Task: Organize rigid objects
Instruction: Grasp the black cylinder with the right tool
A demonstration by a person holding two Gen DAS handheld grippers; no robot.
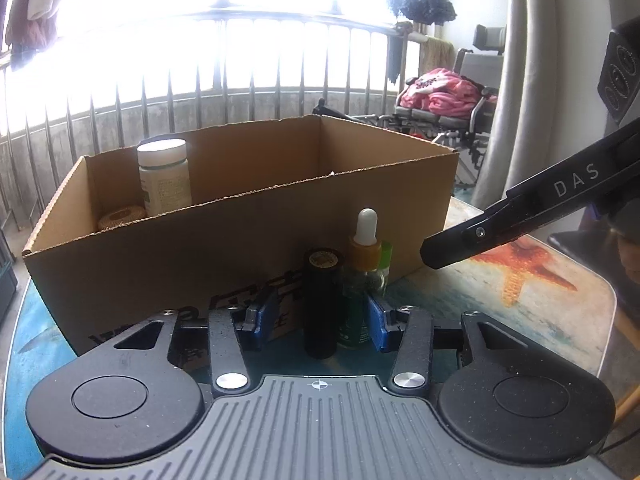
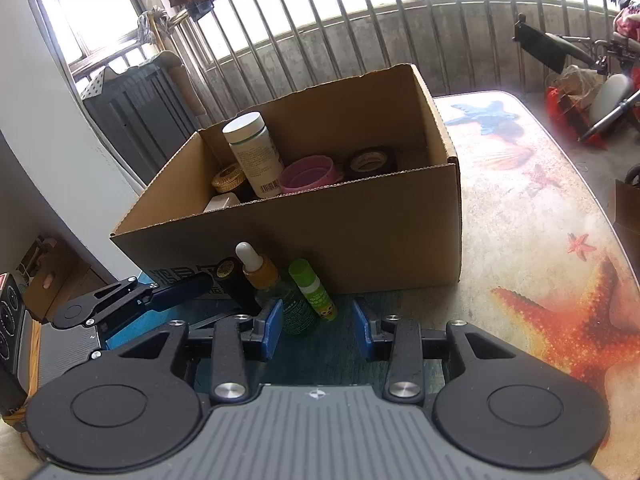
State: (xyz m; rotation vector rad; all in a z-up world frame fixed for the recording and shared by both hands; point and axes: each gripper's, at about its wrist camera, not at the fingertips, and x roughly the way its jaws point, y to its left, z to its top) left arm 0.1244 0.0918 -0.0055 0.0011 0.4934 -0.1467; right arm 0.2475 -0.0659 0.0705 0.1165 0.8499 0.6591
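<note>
A black cylinder [image 1: 320, 300] [image 2: 234, 280], a dropper bottle [image 1: 362, 264] [image 2: 260, 272] with a white bulb, and a green tube [image 1: 386, 254] [image 2: 312, 288] stand together against the front wall of a cardboard box [image 1: 240, 248] [image 2: 360, 240]. My left gripper [image 1: 319, 322] is open, its blue pads straddling the cylinder and the dropper bottle with a gap on the left. My right gripper [image 2: 317, 328] is open around the base of the dropper bottle and the green tube. Inside the box are a white bottle [image 2: 254, 156], a pink ring [image 2: 306, 174], a tape roll [image 2: 370, 162] and a gold tin [image 2: 228, 178].
The box sits on a table [image 2: 520, 208] covered by a starfish-print mat. One finger of the right gripper [image 1: 460, 244] reaches in from the right. Behind stand a metal railing [image 1: 240, 96], a wheelchair [image 1: 448, 112] with pink cloth, and a dark cabinet [image 2: 136, 120].
</note>
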